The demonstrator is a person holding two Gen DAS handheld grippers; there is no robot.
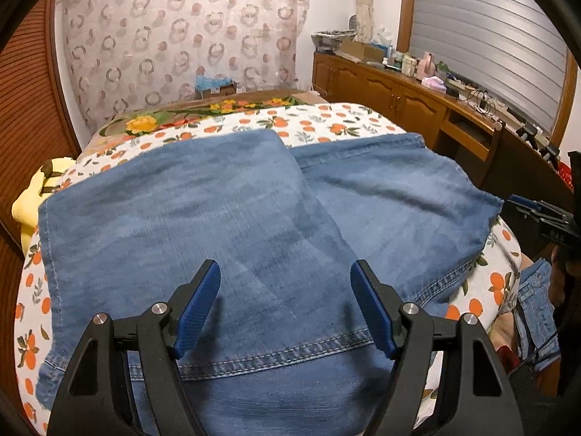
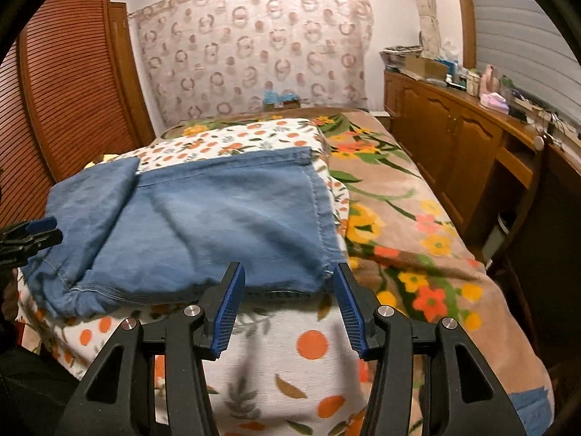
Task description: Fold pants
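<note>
Right now the pants (image 1: pixel 225 225), blue denim, lie spread on the orange-print sheet (image 1: pixel 326 123) that covers the near part of the bed. Their long axis runs away from me toward the patterned curtain (image 1: pixel 181 36): the two legs point at the far wall, the hems farthest from me, and the stitched seams sit nearest me. In my left view, the left leg overlaps the inner edge of the right one, and the right leg splays outward toward the wooden cabinets (image 1: pixel 381 87).

My left gripper (image 1: pixel 285 305) hovers over the near part of the denim, its blue-padded fingers (image 1: pixel 198 309) spread wide with nothing between them.

My right gripper (image 2: pixel 288 305) sits at the near right corner of the pants (image 2: pixel 218 218), fingers (image 2: pixel 228 309) likewise parted and holding nothing; the denim's near edge lies just past the tips, and whether the right tip touches the corner I cannot tell. Beyond that corner the floral blanket (image 2: pixel 399 225) runs along the bed's right side. My left gripper (image 2: pixel 29 236) shows at that view's left edge.
</note>
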